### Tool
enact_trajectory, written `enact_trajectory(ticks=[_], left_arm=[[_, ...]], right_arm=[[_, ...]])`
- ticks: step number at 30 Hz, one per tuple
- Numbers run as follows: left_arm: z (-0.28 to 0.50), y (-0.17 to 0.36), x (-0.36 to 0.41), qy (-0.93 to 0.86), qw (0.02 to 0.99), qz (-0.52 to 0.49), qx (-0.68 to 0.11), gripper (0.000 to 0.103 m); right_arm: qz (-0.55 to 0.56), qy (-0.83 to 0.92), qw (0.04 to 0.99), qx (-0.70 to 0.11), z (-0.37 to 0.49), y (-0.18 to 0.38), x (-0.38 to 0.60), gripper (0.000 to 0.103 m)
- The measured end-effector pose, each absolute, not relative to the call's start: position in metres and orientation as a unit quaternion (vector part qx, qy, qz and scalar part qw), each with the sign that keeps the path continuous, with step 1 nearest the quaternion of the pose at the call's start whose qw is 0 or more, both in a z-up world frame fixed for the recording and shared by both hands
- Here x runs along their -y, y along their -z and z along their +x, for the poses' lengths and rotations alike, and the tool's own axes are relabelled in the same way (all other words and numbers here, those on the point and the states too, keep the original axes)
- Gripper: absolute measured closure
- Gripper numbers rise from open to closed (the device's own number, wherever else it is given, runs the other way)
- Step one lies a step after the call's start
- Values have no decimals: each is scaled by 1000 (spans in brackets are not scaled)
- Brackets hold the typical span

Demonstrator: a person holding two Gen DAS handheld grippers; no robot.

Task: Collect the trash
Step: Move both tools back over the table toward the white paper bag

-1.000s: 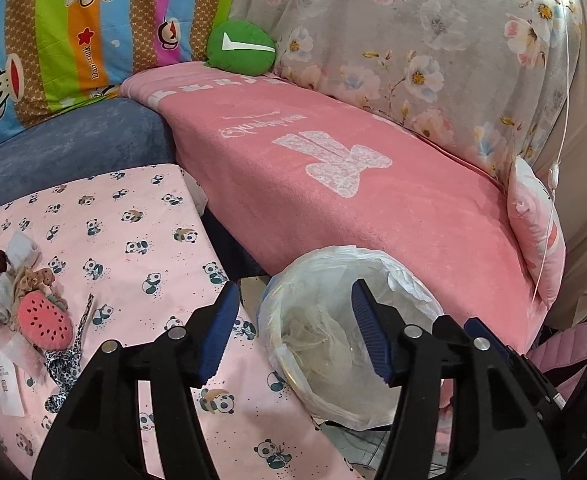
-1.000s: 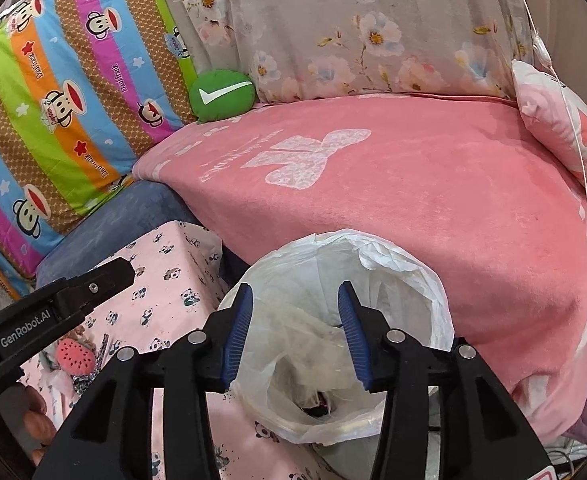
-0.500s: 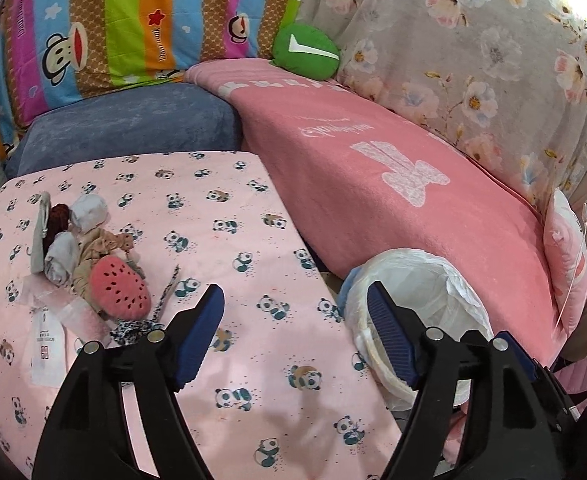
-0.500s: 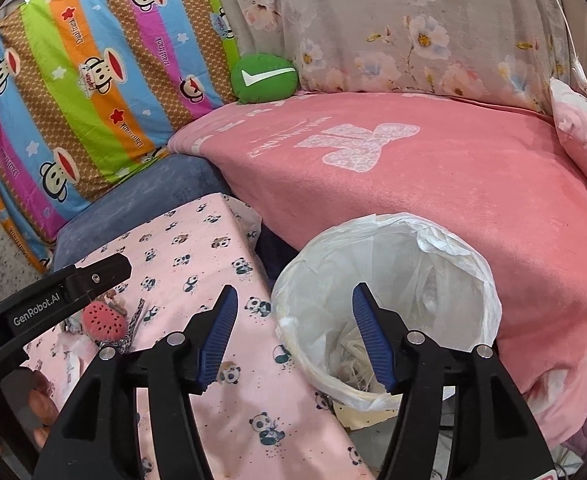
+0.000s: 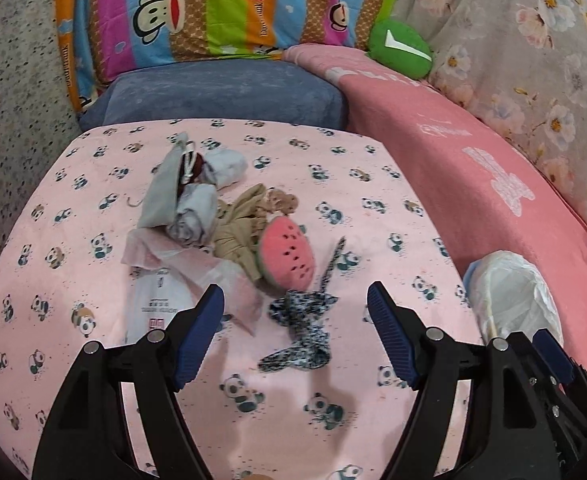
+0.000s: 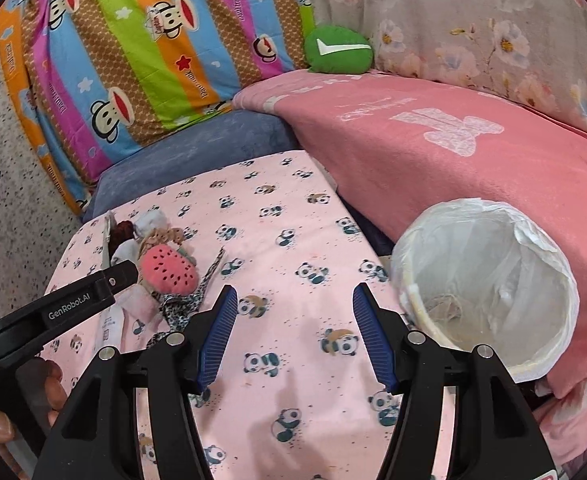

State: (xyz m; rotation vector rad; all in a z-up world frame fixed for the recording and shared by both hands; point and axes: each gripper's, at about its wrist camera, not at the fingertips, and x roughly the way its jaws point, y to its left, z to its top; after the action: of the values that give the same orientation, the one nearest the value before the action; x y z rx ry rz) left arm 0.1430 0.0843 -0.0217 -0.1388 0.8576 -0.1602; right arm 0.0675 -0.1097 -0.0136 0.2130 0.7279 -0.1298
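Observation:
A pile of small items lies on the pink panda-print table [image 5: 73, 360]: a clear plastic wrapper [image 5: 161, 304], a black-and-white patterned fabric strip [image 5: 305, 320], a pink watermelon plush [image 5: 287, 254], beige cloth and grey rolled cloths [image 5: 189, 200]. The bin lined with a white bag [image 6: 489, 292] stands between table and sofa, also in the left wrist view [image 5: 509, 300]. My left gripper [image 5: 295, 336] is open and empty just short of the pile. My right gripper [image 6: 295, 332] is open and empty over bare table, left of the bin.
A sofa with a pink blanket [image 6: 453, 140] runs along the right and back, with a blue cushion [image 5: 221, 92], a striped monkey-print cover [image 5: 213, 4] and a green round pillow [image 6: 339, 50]. Speckled floor [image 5: 13, 120] lies left of the table.
Both grippers have swung left, away from above the bin and over the table. The left one now faces the pile. Both stay open.

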Motion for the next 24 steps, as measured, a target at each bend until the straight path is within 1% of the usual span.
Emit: enact_trajectory(ticks=[13,15,17,24], left_arm=[[152,60,-150,29,890,-86,-447,32],[153,64,-156,26,888,-89,-451,30],[155,69,-160,23,887,-91,-453,24],[163,85,-169,19,878,-99,-469,23]], right_arm=[[70,17,917,-393,100,41,36,44],[69,13,915,-397,105,44,30,44],[67,9,914,-401,110,47,24,44],[58,3,909,-412,125,57,6,44]])
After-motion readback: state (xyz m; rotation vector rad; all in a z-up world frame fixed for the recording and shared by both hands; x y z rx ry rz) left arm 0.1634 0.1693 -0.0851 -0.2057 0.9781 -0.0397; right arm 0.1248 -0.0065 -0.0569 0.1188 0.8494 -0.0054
